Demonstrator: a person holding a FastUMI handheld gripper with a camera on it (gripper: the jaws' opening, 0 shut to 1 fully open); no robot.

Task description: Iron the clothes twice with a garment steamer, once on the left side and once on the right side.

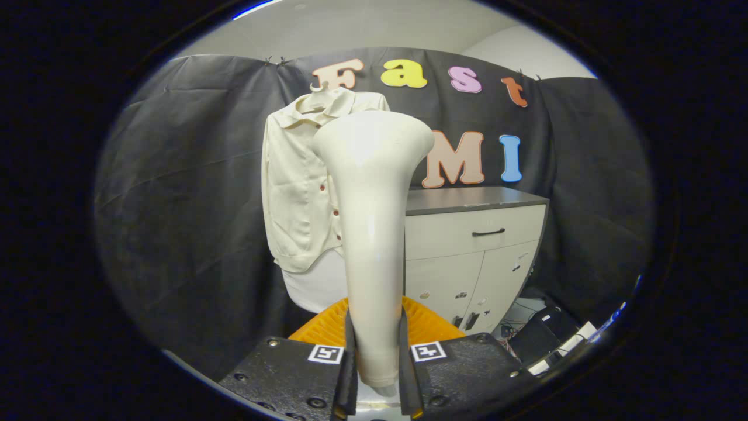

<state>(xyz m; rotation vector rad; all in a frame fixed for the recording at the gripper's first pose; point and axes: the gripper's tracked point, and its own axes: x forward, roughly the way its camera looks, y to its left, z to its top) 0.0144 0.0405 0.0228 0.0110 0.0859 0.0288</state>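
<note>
Steamer stands upright, clamped at its neck between both fingers of my gripper, with the shirt hanging beyond it, so I judge the first pass needs me to close in on one side.

No legible text or labels

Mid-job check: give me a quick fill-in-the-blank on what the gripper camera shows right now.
1. The gripper is shut on the ____ of the garment steamer.
2. The shirt hangs on a ____ against the black cloth.
3. The cabinet stands to the ____ of the shirt.

Missing words: handle; hanger; right
</note>
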